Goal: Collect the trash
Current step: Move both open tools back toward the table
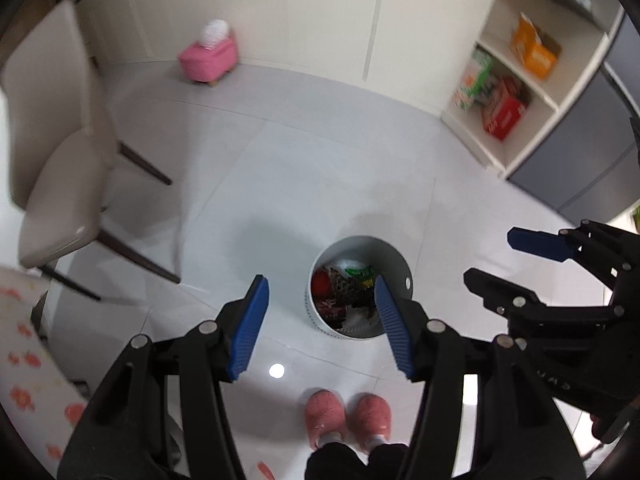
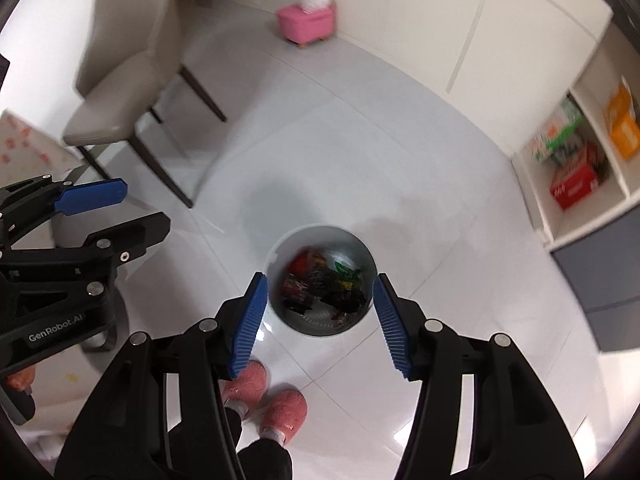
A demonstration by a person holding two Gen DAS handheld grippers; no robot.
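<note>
My left gripper [image 1: 320,296] hung high over the floor with its blue ribbed pads spread apart and nothing between them. My right gripper [image 2: 320,294] hung the same way, its jaws parted and empty.

Below and just ahead of both sets of jaws stood the round white plastic trash bin [image 2: 276,256], open at the top. In the left wrist view it sat in the gap between my left jaws, nearer the right-hand pad, whose tip overlapped its rim. In the right wrist view it lay almost squarely between my right jaws. Inside it lay the crumpled trash [image 1: 344,292]: red, green and dark wrappers with some white paper, heaped together at the bottom. The pads were well above it and touched none of it.

My right gripper showed at the right edge of the left view, beside the bin and apart from it; my left gripper showed at the left edge of the right view.

Beneath the jaws, close to me, were my pink knitted slippers [image 1: 346,418] on the glossy white tiled floor [image 2: 360,152]. Beyond the left jaw stood a beige padded chair with dark legs [image 1: 60,168]. Far ahead of the jaws, against the cream wall, sat a small pink footstool [image 2: 306,24]. Off past the right jaw was a white open shelf unit [image 1: 516,92] holding red, green and orange cartons.
</note>
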